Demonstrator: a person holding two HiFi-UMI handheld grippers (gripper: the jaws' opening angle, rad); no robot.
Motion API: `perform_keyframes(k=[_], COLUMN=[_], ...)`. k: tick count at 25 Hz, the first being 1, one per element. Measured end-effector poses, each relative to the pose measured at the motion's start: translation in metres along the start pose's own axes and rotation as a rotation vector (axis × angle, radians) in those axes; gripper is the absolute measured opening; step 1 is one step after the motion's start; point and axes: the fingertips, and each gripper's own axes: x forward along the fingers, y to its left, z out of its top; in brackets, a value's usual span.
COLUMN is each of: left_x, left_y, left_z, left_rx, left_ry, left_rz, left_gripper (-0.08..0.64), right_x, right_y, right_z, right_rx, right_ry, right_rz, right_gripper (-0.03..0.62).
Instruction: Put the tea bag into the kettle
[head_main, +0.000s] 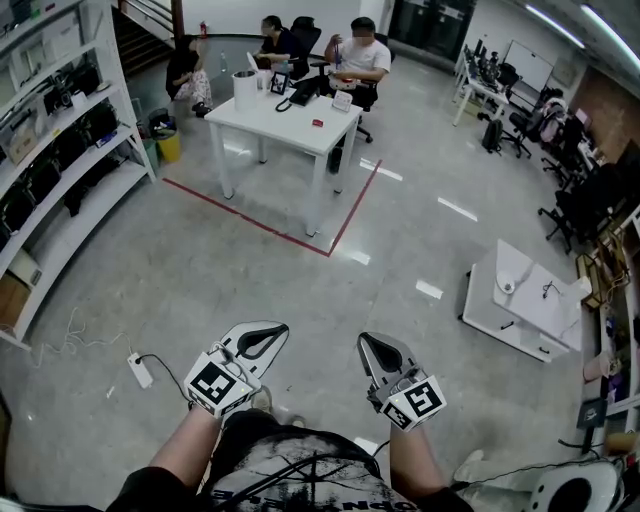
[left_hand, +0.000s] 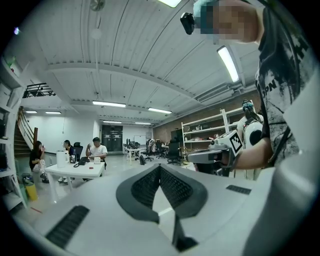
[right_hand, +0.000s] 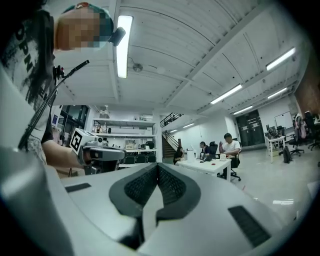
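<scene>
Both grippers are held close to my body, far from the white table across the floor. On that table stand a white jug-like kettle and a small red item, perhaps the tea bag; too small to tell. My left gripper is shut with nothing between its pads. My right gripper is shut and empty too. The left gripper view shows its closed jaws, the right gripper and the table. In the right gripper view the closed jaws point toward the table and kettle.
Metal shelves line the left wall. Red tape marks the floor around the table, and people sit behind it. A power strip lies on the floor near my left. A low white table and office chairs stand at right.
</scene>
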Motion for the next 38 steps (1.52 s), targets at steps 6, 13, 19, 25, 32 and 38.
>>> perform_keyframes(k=[6,13,19,25,32,38], left_x=[0.002,0.014,0.027,0.041,0.05,0.055], left_y=[0.006,0.035,0.084,0.157,0.231,0.281], left_z=[-0.001,-0.012,-0.023,-0.02,-0.019,-0.023], left_rx=[-0.003,-0.035,-0.007,0.001,-0.007,-0.016], left_ry=[-0.004,-0.012,0.004,0.003,-0.01,-0.019], left_rz=[-0.012,-0.019,-0.058,-0.076,-0.114,-0.123], left_gripper=[0.008,0.008,0.008,0.009,0.008,0.008], right_x=[0.011,0.04,0.087,0.152,0.226,0.277], right_y=[0.0,-0.008,-0.03,-0.055,-0.066,-0.077], right_z=[-0.001,-0.004,-0.017,-0.008,-0.003,0.0], right_rx=[-0.021,-0.014,-0.027,-0.045,-0.059,-0.081], right_ry=[0.01,-0.002,0.038,0.04,0.048,0.056], right_rz=[0.006,0.008,-0.025,-0.055,-0.077,-0.087], right_gripper=[0.006,0.006,0.006,0.006,0.006,0.006])
